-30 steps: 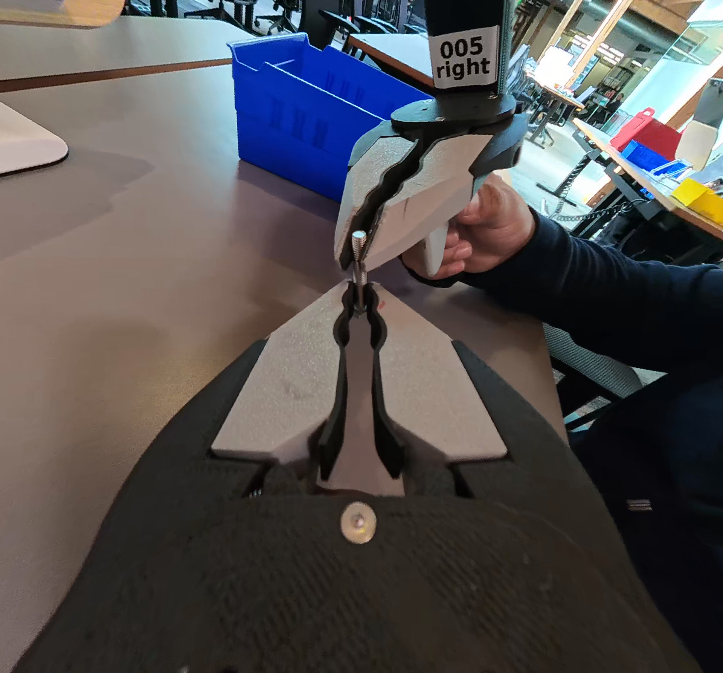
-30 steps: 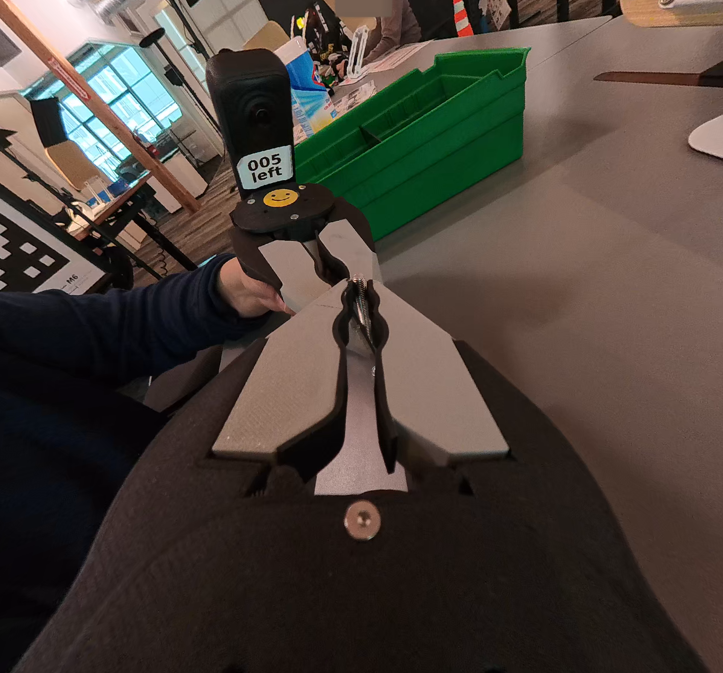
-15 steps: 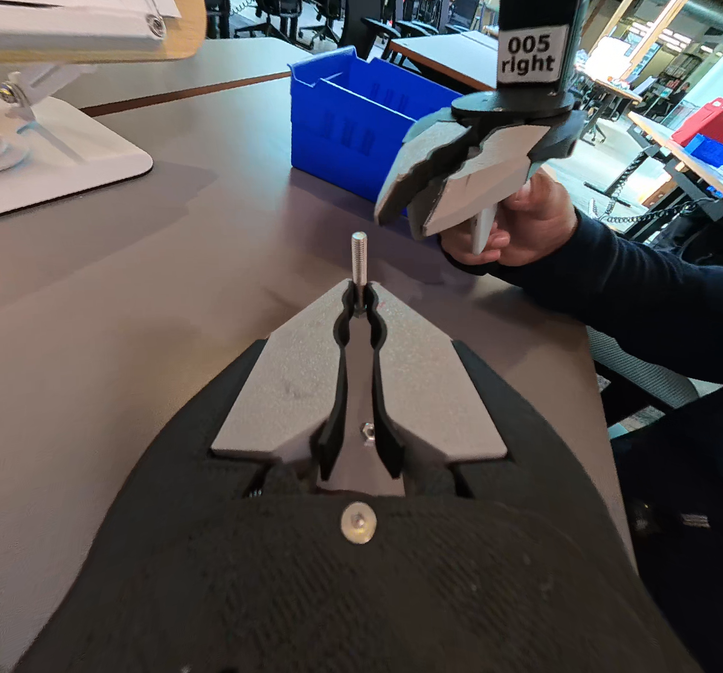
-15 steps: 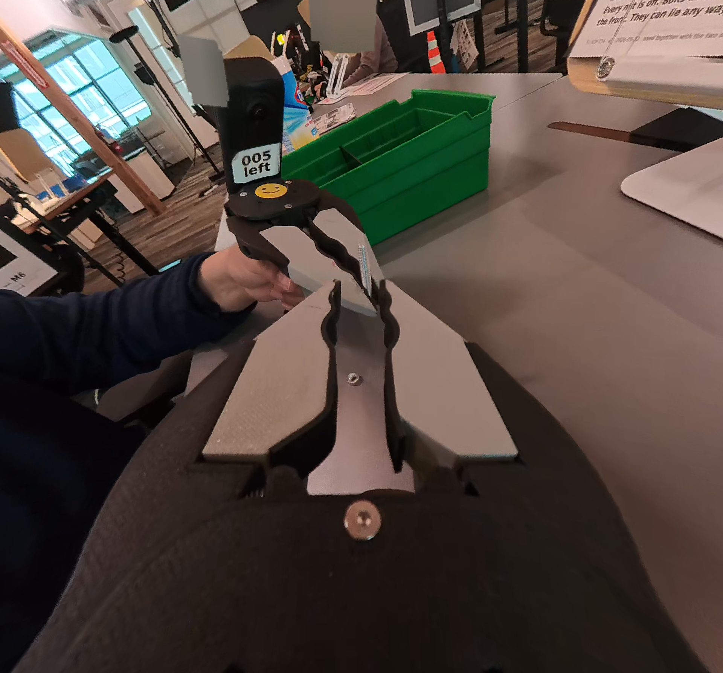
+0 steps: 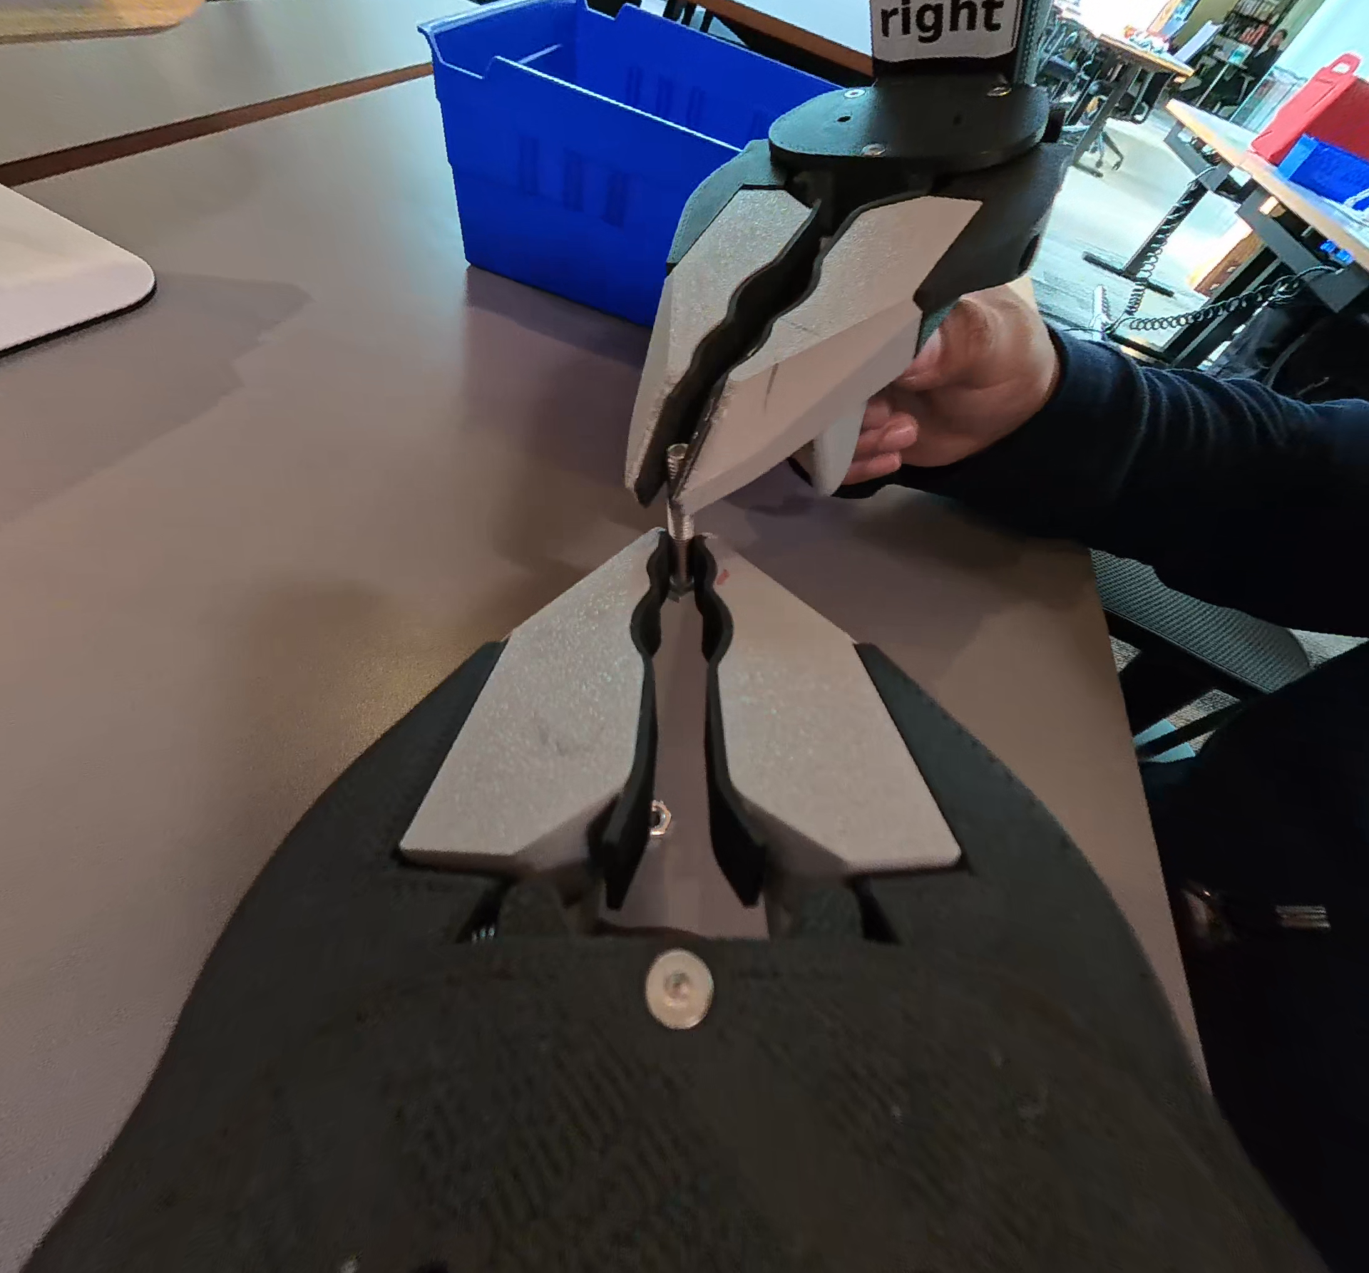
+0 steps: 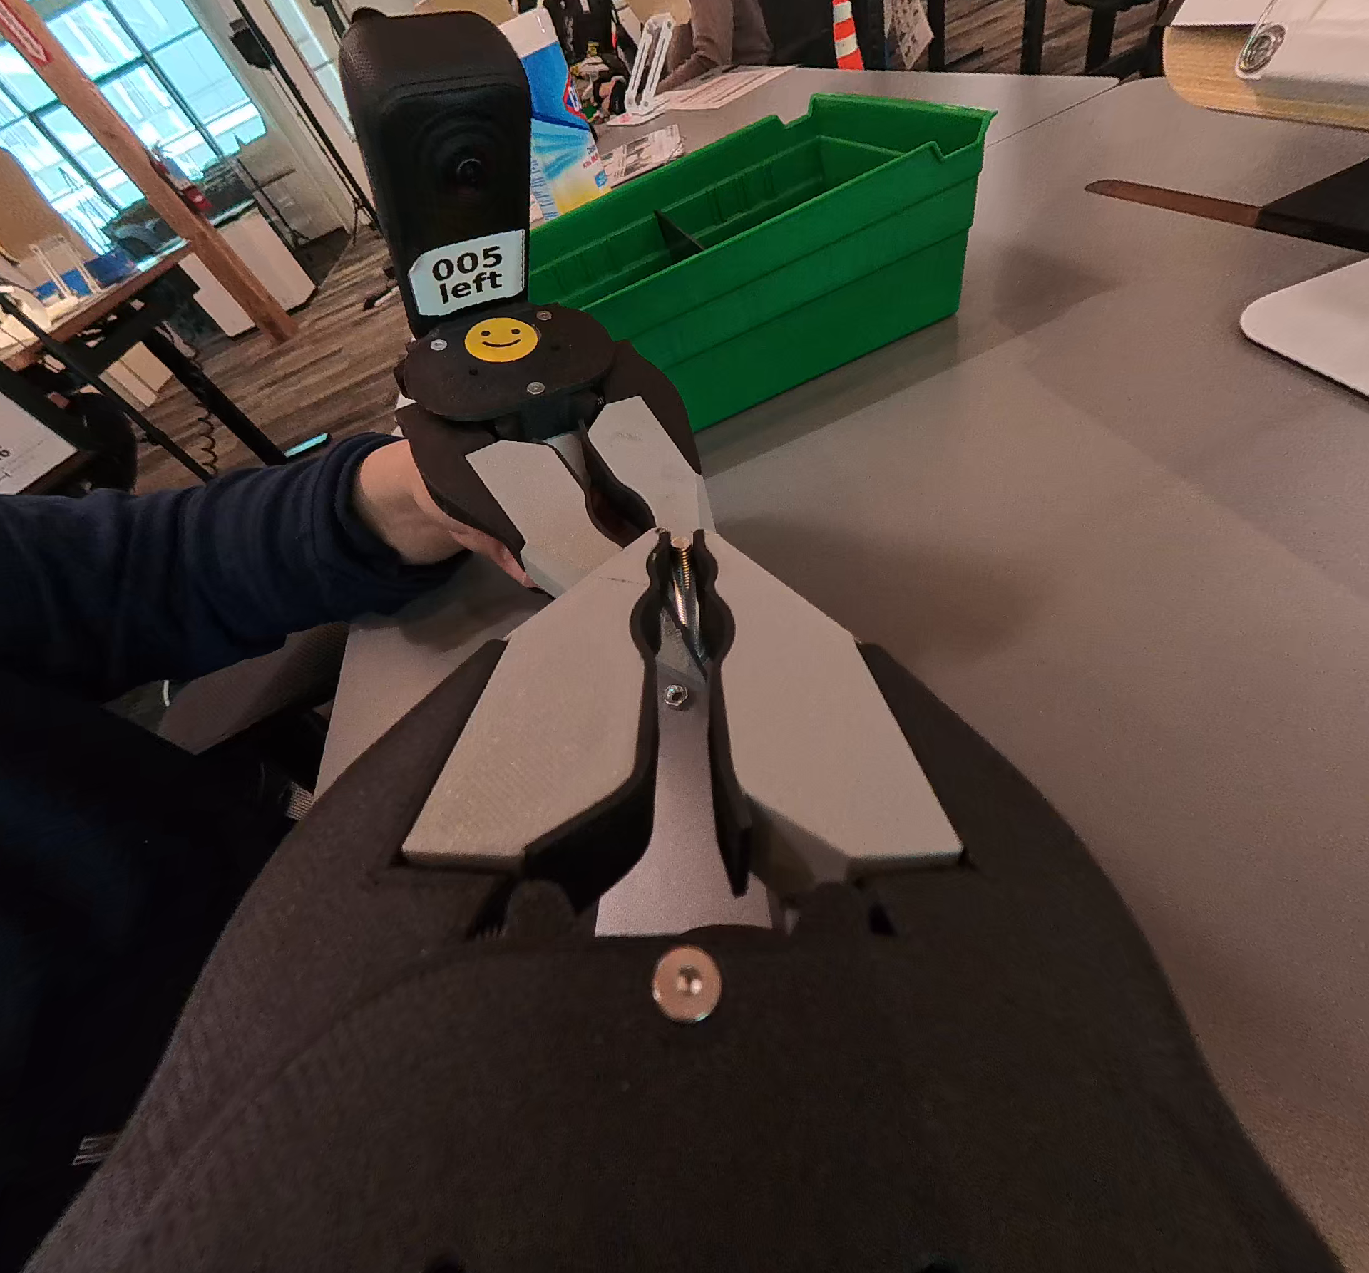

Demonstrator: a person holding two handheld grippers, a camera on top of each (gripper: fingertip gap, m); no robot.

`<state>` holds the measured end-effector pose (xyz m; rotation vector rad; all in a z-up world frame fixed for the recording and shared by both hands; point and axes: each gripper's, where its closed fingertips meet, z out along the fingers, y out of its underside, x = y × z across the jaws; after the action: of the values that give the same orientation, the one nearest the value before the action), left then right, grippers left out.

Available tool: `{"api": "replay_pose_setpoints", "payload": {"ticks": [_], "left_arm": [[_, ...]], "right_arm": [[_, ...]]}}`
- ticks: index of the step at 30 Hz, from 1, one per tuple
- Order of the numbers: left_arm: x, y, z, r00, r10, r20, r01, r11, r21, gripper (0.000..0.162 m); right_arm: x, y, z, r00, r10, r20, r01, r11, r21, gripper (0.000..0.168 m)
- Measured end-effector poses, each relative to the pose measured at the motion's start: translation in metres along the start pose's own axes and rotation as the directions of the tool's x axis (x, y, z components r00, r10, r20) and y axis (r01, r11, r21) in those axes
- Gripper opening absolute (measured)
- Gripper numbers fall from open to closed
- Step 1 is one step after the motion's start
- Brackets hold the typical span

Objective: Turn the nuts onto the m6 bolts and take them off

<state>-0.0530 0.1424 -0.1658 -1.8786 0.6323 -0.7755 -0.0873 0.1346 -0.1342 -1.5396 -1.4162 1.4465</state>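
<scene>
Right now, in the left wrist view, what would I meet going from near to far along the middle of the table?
First the loose nut lying on the table, then the bolt pinched upright in the left tongs, then the blue bin.

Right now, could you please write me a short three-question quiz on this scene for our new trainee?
1. True or false: the nut is threaded onto the bolt.
2. Which colour is the bin on the table in the left wrist view? A) green B) blue C) yellow
3. What one thing do the left gripper and the right gripper both grip?

Key:
1. False: the nut lies loose on the table.
2. B: the blue bin.
3. The bolt: the left gripper holds its lower end and the right gripper its upper end.
</scene>
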Motion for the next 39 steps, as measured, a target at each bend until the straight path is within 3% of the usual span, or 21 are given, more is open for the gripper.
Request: {"api": "replay_pose_setpoints", "payload": {"ticks": [15,23,29,34,39], "left_arm": [[0.001,-0.004,-0.002,1.000,0.010,0.002,-0.010,1.000,0.022,0.003],[-0.025,-0.023,-0.022,0.993,-0.038,0.111,0.023,0.991,0.130,0.003],[-0.043,-0.033,-0.036,0.980,-0.067,0.185,0.029,0.980,0.198,0.003],[-0.040,-0.036,-0.038,0.981,-0.052,0.189,0.012,0.978,0.207,0.003],[-0.038,-0.041,-0.042,0.982,-0.050,0.185,0.007,0.974,0.229,0.003]], "right_arm": [[-0.001,-0.001,-0.002,1.000,0.004,0.003,-0.004,1.000,0.002,0.002],[0.011,-0.010,-0.015,0.999,0.005,-0.042,-0.004,0.999,0.047,0.011],[0.000,0.024,0.008,0.996,-0.092,-0.019,0.088,0.985,-0.146,0.015],[-0.005,0.060,0.027,0.973,-0.230,-0.020,0.211,0.922,-0.325,0.019],[-0.010,0.076,0.034,0.972,-0.235,0.021,0.225,0.898,-0.379,0.022]]}}
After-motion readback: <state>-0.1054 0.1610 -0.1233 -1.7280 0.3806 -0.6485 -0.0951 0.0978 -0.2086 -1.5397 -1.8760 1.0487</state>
